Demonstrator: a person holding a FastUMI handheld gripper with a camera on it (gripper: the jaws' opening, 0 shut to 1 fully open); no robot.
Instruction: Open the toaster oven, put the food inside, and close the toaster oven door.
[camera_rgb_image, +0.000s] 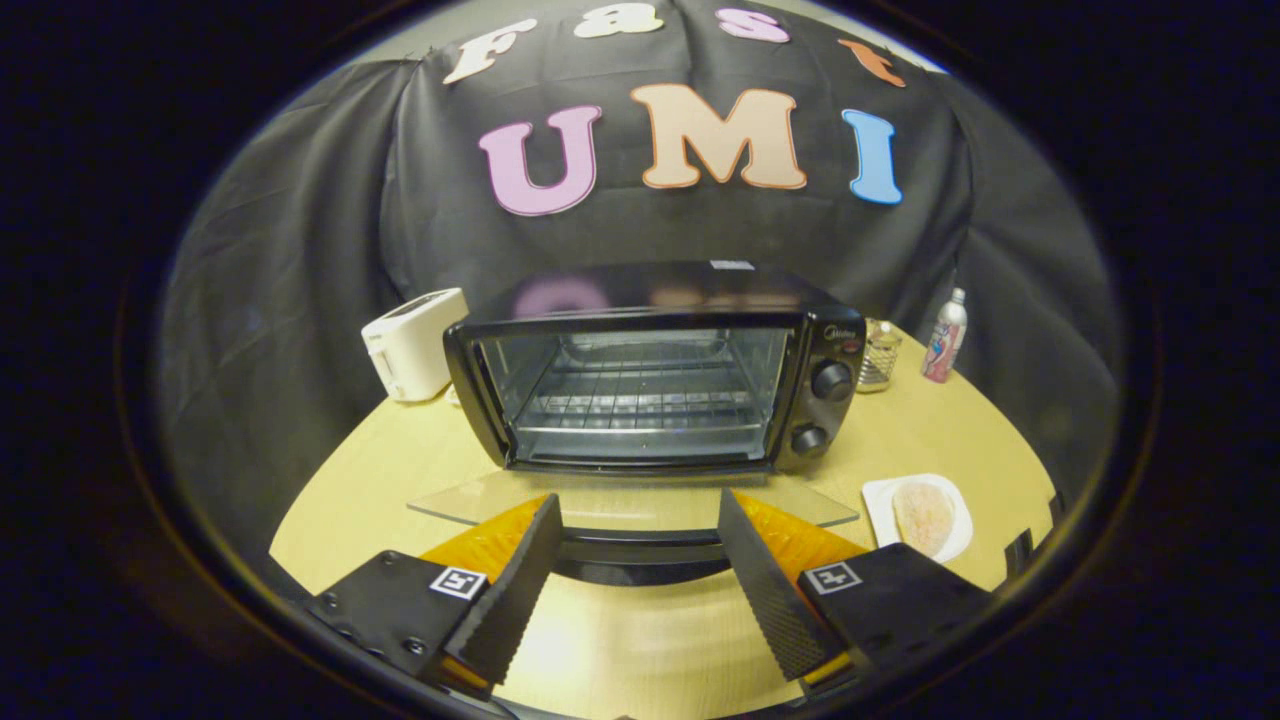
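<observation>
Pale wooden desk (400, 470) carries the toaster oven (655, 365), its glass door (640, 500) folded flat so the rack is reachable; the gripper (635, 575) hangs spread and empty over the door handle; the food (925, 515) waits on a white plate (880, 497) beside the oven.

Black toaster oven (660, 370) on bench, glass door (630, 500) dropped flat, wire rack bare inside. Door handle sits between the spread fingers. Pale flat food (922, 515) on white plate (880, 497), right of door.
</observation>
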